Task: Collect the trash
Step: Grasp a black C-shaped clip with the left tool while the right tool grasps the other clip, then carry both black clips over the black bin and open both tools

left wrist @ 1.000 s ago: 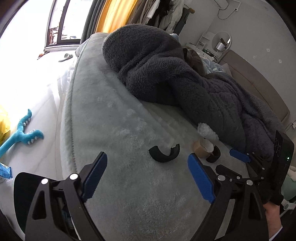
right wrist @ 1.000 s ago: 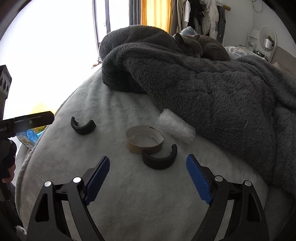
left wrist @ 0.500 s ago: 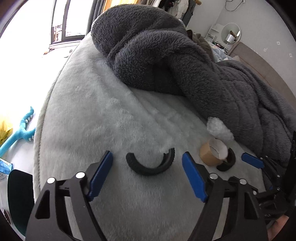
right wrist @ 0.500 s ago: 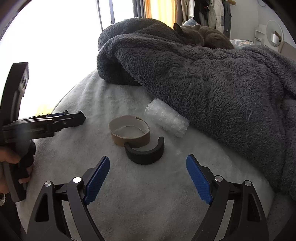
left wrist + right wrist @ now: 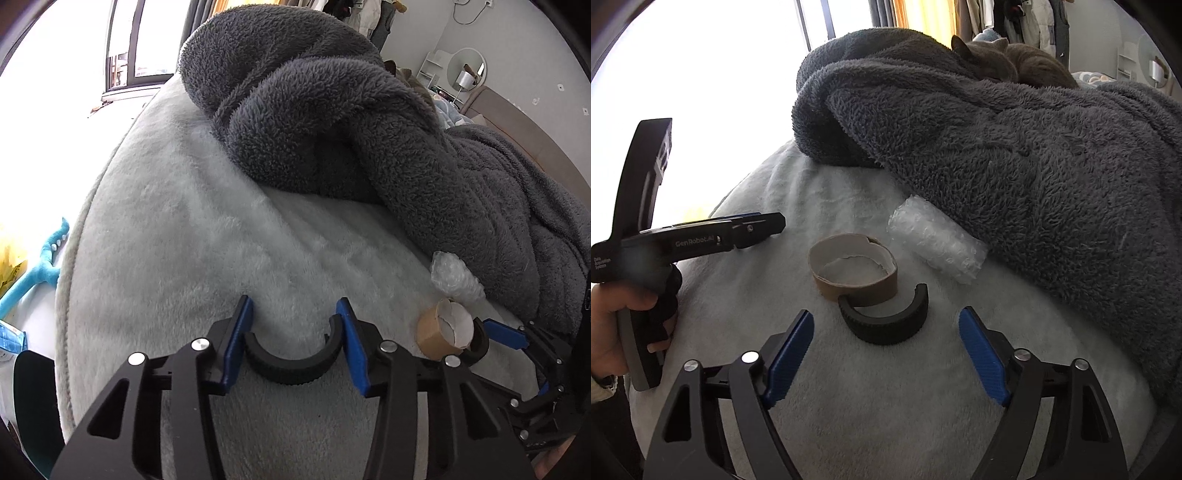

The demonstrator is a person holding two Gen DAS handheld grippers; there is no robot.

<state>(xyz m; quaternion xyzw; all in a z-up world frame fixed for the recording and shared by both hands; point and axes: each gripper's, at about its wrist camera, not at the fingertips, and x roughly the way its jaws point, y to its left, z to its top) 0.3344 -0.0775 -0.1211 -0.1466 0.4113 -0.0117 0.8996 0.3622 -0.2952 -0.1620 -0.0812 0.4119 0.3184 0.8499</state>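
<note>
The left tool [image 5: 293,339] has just been closing onto a black curved rubber piece [image 5: 291,363]; its blue pads [image 5: 236,347] now sit against the two upturned ends of the arc, so the piece looks pinched across its span, a sensible hold since the ends give flat bearing. The right tool [image 5: 886,354] has also been narrowing but stands wide, nothing touching its pads; a second black curved piece [image 5: 886,321] lies just ahead between the fingers, its open side facing away, tucked against a torn cardboard tape ring [image 5: 853,271]. A crumpled roll of bubble wrap [image 5: 936,245] lies beyond and to the right, touching the dark fleece blanket [image 5: 1034,166]; everything rests on the pale grey bed cover [image 5: 886,406]. A cat [image 5: 1004,62] sleeps on the blanket, far ahead.
</note>
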